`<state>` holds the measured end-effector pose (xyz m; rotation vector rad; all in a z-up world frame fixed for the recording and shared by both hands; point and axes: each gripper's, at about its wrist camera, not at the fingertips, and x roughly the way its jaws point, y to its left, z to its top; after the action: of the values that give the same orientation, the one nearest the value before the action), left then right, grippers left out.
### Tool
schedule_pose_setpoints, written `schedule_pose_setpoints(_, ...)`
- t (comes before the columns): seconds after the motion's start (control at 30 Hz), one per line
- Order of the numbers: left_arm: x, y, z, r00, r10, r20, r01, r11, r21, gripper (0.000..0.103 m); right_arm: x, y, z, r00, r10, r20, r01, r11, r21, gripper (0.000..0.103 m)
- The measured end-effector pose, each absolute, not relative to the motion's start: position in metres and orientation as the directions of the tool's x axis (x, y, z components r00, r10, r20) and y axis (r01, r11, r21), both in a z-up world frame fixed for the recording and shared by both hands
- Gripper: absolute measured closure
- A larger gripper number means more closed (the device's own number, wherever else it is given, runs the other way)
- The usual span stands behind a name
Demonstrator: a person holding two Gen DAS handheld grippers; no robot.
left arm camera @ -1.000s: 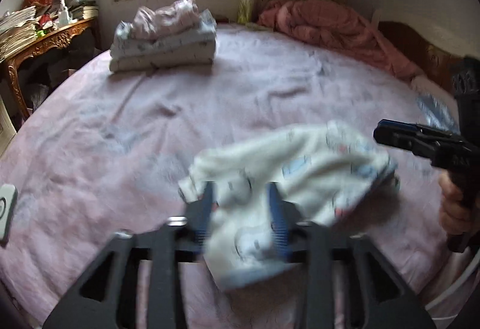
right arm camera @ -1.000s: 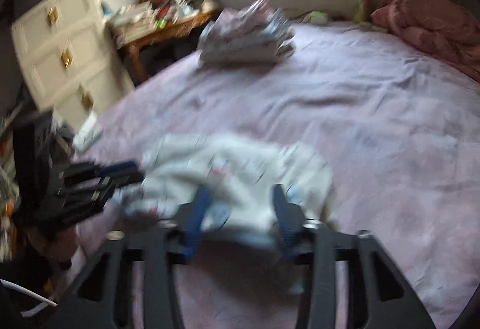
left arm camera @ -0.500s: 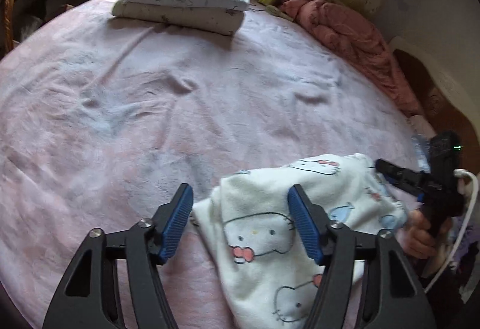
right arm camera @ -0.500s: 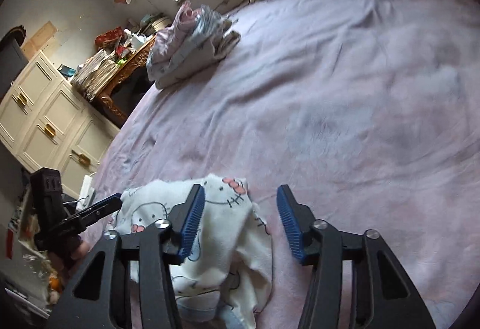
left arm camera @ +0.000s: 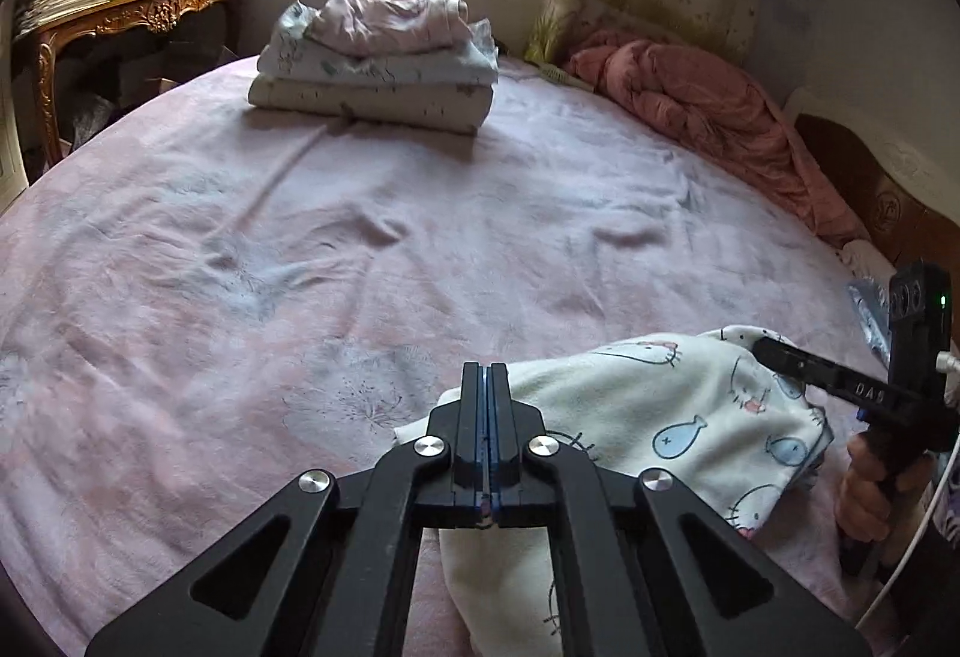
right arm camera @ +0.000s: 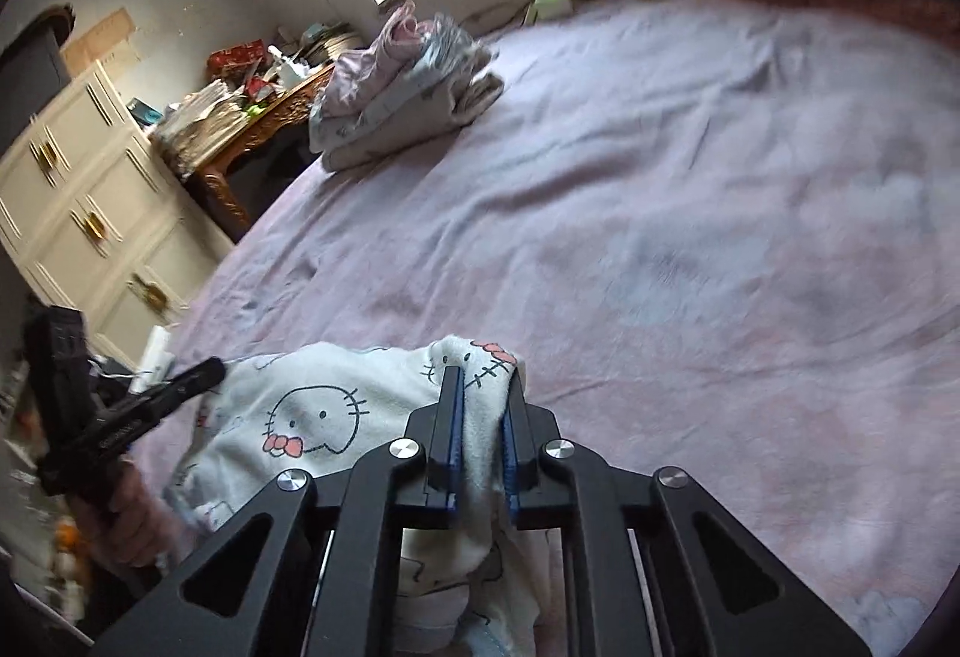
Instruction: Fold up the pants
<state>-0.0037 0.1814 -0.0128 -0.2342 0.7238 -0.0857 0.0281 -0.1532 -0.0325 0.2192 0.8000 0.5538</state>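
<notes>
The white cartoon-cat print pants lie bunched at the near edge of the pink bed. My left gripper is shut, its fingers pressed together at the pants' left corner; whether cloth is pinched between them is hidden. My right gripper is shut on a fold of the pants, with cloth showing between its blue pads. Each gripper shows in the other's view: the right one at the pants' right end, the left one at their left end.
A stack of folded clothes sits at the far side of the bed. A rumpled pink quilt lies along the right. A carved wooden desk with papers and white cabinets stand to the left.
Both grippers were open around the pants half a second ago and have now closed at the pants' two ends. The pants have shifted a little on the bed.
</notes>
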Motion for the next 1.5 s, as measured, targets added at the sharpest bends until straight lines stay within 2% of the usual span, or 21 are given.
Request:
schedule_pose_setpoints(0.27, -0.008, 0.177, -0.007, 0.767, -0.147, -0.625, 0.018, 0.978, -0.209, 0.103, 0.012, -0.161, -0.016, 0.643, 0.495, -0.584, -0.355, 0.869, 0.345, 0.093)
schedule_pose_setpoints(0.47, -0.013, 0.171, -0.004, 0.776, -0.130, -0.617, 0.031, 0.985, -0.169, 0.102, 0.012, -0.161, -0.017, 0.649, 0.474, -0.595, -0.356, 0.880, 0.313, 0.093)
schedule_pose_setpoints(0.53, -0.015, 0.170, -0.003, 0.786, -0.096, -0.611, 0.013, 0.990, -0.138, 0.095, 0.012, -0.160, -0.020, 0.638, 0.479, -0.603, -0.364, 0.878, 0.312, 0.092)
schedule_pose_setpoints(0.6, -0.019, 0.171, 0.000, 0.798, -0.079, -0.597, 0.006, 0.992, -0.123, 0.070, 0.014, -0.161, -0.022, 0.629, 0.485, -0.608, -0.360, 0.875, 0.325, 0.090)
schedule_pose_setpoints(0.7, -0.024, 0.178, 0.007, 0.816, -0.074, -0.574, -0.005, 0.991, -0.135, 0.064, 0.016, -0.168, -0.022, 0.626, 0.492, -0.605, -0.338, 0.870, 0.358, 0.081)
schedule_pose_setpoints(0.77, -0.028, 0.182, 0.011, 0.827, -0.075, -0.558, -0.011, 0.989, -0.149, 0.056, 0.016, -0.176, -0.020, 0.624, 0.496, -0.604, -0.324, 0.867, 0.378, 0.061)
schedule_pose_setpoints(0.83, -0.032, 0.182, 0.016, 0.837, -0.092, -0.539, 0.010, 0.988, -0.154, 0.056, 0.014, -0.182, -0.016, 0.628, 0.504, -0.593, -0.315, 0.861, 0.398, 0.046)
schedule_pose_setpoints(0.93, -0.039, 0.173, 0.021, 0.846, -0.150, -0.511, 0.082, 0.985, -0.154, 0.054, 0.014, -0.191, -0.011, 0.594, 0.545, -0.592, -0.322, 0.835, 0.446, 0.044)
schedule_pose_setpoints(1.1, -0.043, 0.146, 0.020, 0.819, -0.250, -0.516, 0.195, 0.968, -0.159, 0.054, 0.012, -0.209, -0.012, 0.475, 0.655, -0.588, -0.257, 0.742, 0.619, 0.043)
schedule_pose_setpoints(1.3, -0.038, 0.124, 0.009, 0.781, -0.231, -0.580, 0.200, 0.973, -0.117, 0.054, -0.037, -0.207, -0.014, 0.432, 0.704, -0.564, -0.192, 0.683, 0.705, 0.043)
schedule_pose_setpoints(1.37, -0.039, 0.122, 0.006, 0.774, -0.219, -0.595, 0.190, 0.975, -0.112, 0.054, -0.055, -0.197, -0.016, 0.426, 0.701, -0.572, -0.175, 0.684, 0.708, 0.036)
schedule_pose_setpoints(1.5, -0.039, 0.126, 0.004, 0.755, -0.226, -0.615, 0.165, 0.974, -0.155, 0.042, -0.074, -0.175, -0.031, 0.403, 0.716, -0.569, -0.112, 0.656, 0.746, 0.033)
